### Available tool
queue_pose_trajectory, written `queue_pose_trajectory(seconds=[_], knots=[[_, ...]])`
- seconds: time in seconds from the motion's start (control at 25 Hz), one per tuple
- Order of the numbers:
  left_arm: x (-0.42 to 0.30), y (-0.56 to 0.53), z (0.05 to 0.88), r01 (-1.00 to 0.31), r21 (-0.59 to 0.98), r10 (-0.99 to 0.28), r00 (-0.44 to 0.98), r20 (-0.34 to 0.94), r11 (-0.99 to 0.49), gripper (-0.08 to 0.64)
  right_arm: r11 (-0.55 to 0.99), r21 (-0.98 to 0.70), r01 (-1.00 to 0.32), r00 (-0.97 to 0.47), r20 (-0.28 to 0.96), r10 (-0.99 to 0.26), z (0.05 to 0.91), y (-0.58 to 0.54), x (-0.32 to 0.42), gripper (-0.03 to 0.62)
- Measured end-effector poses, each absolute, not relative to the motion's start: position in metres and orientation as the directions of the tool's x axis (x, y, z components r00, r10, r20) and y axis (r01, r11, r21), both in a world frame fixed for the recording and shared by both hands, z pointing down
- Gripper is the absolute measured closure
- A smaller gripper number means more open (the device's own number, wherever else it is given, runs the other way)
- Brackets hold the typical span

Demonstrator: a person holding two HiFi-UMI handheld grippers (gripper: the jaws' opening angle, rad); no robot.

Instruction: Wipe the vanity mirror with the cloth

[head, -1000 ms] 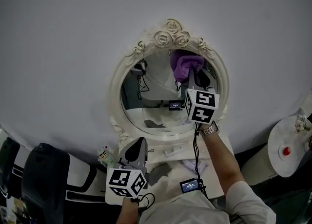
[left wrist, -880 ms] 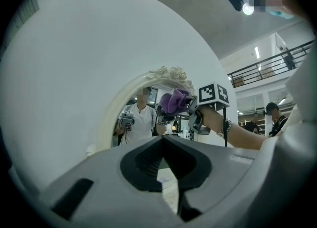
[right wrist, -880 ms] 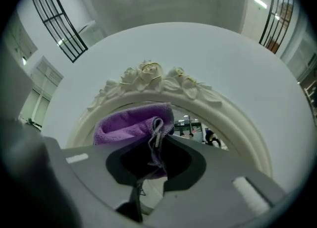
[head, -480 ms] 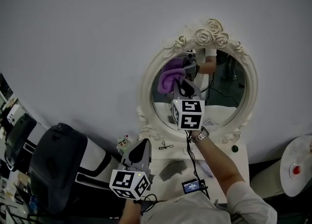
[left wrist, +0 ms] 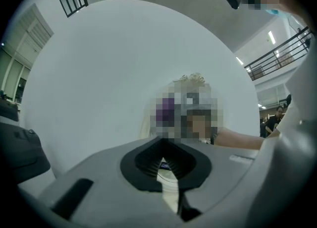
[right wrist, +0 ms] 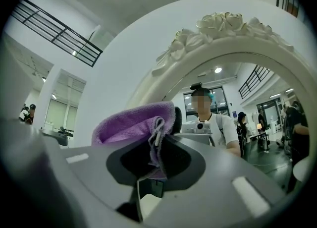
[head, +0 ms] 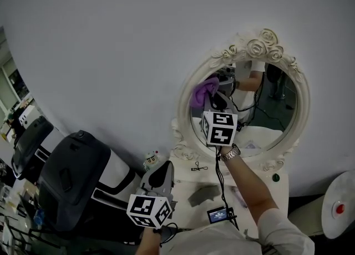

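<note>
Left tongs: grey moulded shell, black ribbed pads, and a white cube with black square markers at the rear. Right tongs: same build, same marker cube, with a black cable trailing from it. Metal wristwatch on right wrist. Pale sleeve above.

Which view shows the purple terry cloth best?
The right gripper view: the purple terry cloth fills the foreground, pinched in the right gripper. The head view shows it small against the white oval vanity mirror. The left gripper view gives only a purple patch under mosaic.
</note>
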State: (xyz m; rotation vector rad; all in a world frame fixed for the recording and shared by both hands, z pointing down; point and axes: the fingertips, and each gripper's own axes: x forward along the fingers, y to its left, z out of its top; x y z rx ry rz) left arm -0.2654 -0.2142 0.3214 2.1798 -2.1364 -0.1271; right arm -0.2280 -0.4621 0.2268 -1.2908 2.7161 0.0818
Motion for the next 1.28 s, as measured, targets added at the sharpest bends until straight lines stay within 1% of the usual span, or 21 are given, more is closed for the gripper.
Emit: queue_pose_trajectory(seconds=[0.2,0.52,0.96,1.28], knots=[[-0.250,-0.227,0.324,-0.991,0.115,-0.997,0.072,0.007,-0.071,0.560,0.610,-0.019,-0.792,-0.602,-0.139,-0.786,0.227,-0.469,-0.204,0.525],[-0.202,-0.261,0.326,-0.968,0.110,-0.973,0.230,0.014,-0.227,0.560,0.530,0.002,-0.848,-0.525,-0.143,-0.839,0.228,-0.485,-0.133,0.520],[-0.128,-0.298,0.339,-0.900,0.130,-0.905,0.424,0.036,-0.416,0.560,0.332,0.004,-0.943,-0.329,-0.147,-0.933,0.235,-0.508,-0.006,0.523],[-0.097,-0.311,0.344,-0.874,0.134,-0.878,0.477,0.041,-0.468,0.560,0.247,0.013,-0.969,-0.246,-0.142,-0.959,0.241,-0.518,0.050,0.522]])
